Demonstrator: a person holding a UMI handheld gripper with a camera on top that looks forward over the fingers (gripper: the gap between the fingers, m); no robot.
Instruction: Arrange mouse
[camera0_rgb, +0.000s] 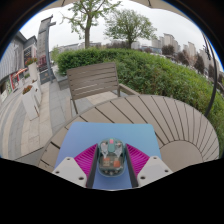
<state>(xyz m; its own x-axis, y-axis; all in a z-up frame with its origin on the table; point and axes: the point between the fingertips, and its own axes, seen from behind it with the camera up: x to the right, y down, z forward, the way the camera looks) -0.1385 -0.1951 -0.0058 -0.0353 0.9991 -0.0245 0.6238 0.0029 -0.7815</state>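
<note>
A translucent computer mouse (111, 158) with coloured parts showing through its shell sits between my fingers. My gripper (111, 150) is shut on it, with both pink pads (86, 158) pressing its sides. Under and just ahead of the mouse lies a blue rectangular mouse mat (110, 133) on a round wooden slatted table (172, 118). Whether the mouse rests on the mat or hangs slightly above it I cannot tell.
A wooden bench (92, 80) stands beyond the table on a paved terrace (40, 115). A green hedge (160, 68) runs behind and to the right, with trees and buildings further off. Bare slats show on both sides of the mat.
</note>
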